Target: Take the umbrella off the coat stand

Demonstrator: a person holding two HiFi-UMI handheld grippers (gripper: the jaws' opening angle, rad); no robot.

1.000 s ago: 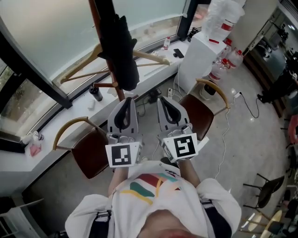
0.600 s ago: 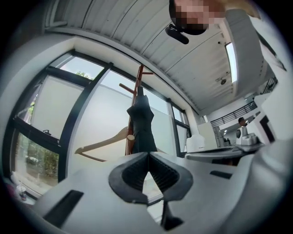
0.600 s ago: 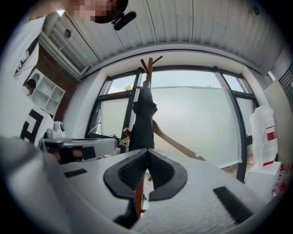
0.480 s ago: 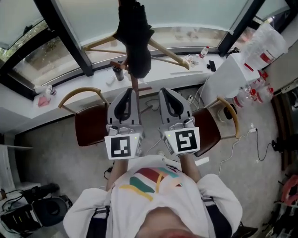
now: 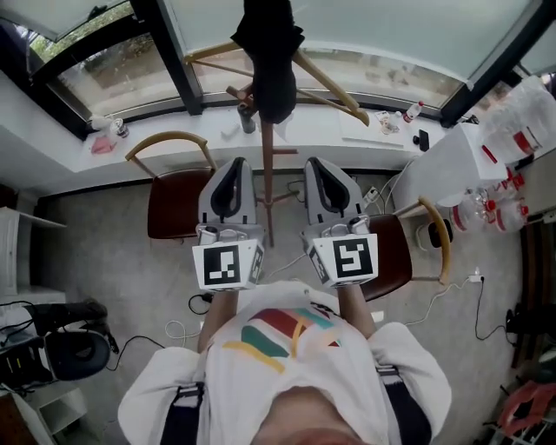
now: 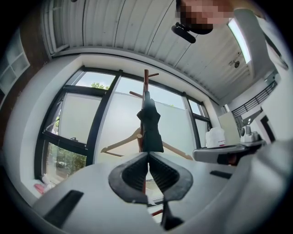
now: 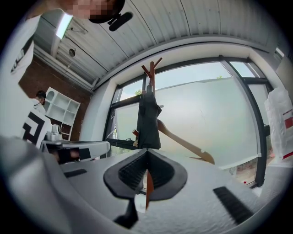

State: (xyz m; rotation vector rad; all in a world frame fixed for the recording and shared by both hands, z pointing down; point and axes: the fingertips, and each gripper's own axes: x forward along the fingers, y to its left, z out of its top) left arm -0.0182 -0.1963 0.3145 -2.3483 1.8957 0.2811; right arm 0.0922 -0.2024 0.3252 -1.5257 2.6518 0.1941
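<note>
The person's white shirt (image 5: 287, 365) is nearest, soft cloth with coloured stripes across the chest. Ahead of it the left gripper (image 5: 234, 165) and right gripper (image 5: 314, 165) are held side by side. Each is a smooth grey shell with a black-and-white marker cube at the back and black ribbed pads in front. Both have their jaws pressed together at the tips, with nothing between them.

Below, on a mottled grey floor, stand a left chair (image 5: 169, 204) and a right chair (image 5: 391, 252) with dark brown seats and curved pale wooden backs. Between them rises the coat stand (image 5: 265, 187), a slim reddish-brown wooden pole with short pegs. The umbrella (image 5: 271, 52) hangs near the pole's top. It is black, folded, limp cloth, narrow above and wider below. It lies straight ahead of both grippers, higher than their tips and well apart from them. A pale wooden hanger (image 5: 334, 83) spreads out behind it. Beyond are a white sill (image 5: 174, 130) and a frosted window (image 5: 391, 26) in black frames.
</note>
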